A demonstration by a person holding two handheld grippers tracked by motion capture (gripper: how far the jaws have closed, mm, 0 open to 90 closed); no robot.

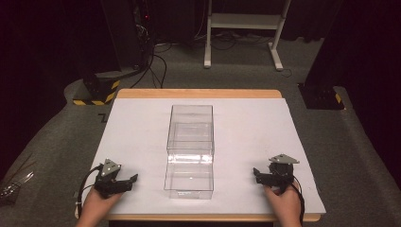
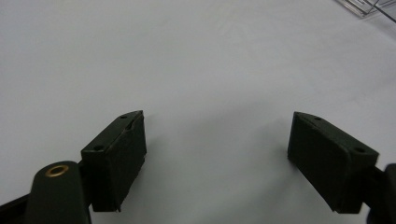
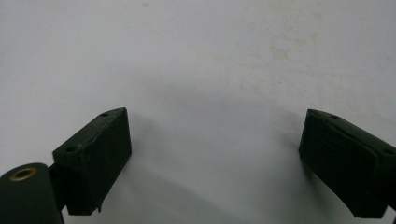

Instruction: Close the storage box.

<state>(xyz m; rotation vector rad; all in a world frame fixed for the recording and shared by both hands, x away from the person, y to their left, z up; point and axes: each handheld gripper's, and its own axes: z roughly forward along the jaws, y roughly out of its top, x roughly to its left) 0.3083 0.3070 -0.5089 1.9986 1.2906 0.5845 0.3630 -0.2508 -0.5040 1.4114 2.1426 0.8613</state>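
So far nothing appears to have been handled, and by my reading the work is at its very start. At the near edge of the worktop, the left hand-held gripper rests on the white surface at the near left, its jaws spread apart with only bare white sheet between them, as the left gripper view confirms. At the near right, the right hand-held gripper sits the same way, jaws wide and empty, and the right gripper view shows only faintly stained white surface between its pads. Both point inward toward the middle.

Between them, well apart from either, stands the clear plastic box, a long transparent container running from near to far down the centre of the worktop. It looks empty and seems to be made of two sections end to end, though I cannot tell whether one part is a lid or a drawer.

Everything is left to do: approaching the box, gripping it, and whatever opening or moving follows.
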